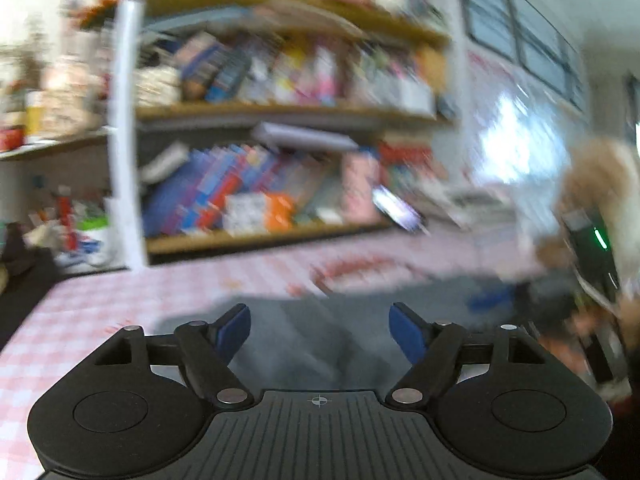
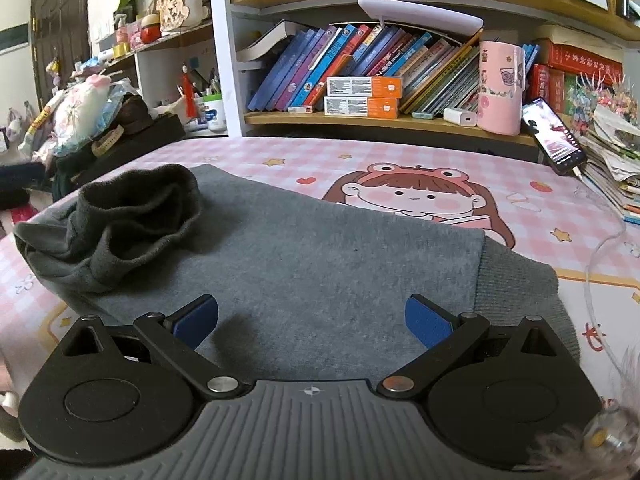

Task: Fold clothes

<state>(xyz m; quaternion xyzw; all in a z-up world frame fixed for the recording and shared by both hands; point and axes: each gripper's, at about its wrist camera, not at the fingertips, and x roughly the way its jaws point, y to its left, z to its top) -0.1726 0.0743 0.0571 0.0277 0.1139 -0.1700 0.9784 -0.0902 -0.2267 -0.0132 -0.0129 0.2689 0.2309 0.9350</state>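
Grey sweatshirt (image 2: 312,248) lies flat mid-table on pink checked cloth (image 2: 540,200), dark collar bunched toward left edge; right gripper (image 2: 311,322) fingers spread, nothing between; left gripper (image 1: 320,330) fingers also apart, empty, over grey fabric; left view motion-blurred, bookshelf (image 2: 400,120) behind smeared there

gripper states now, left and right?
Left gripper: open, nothing held, above the grey sweater.
Right gripper: open, nothing held, over the sweater.
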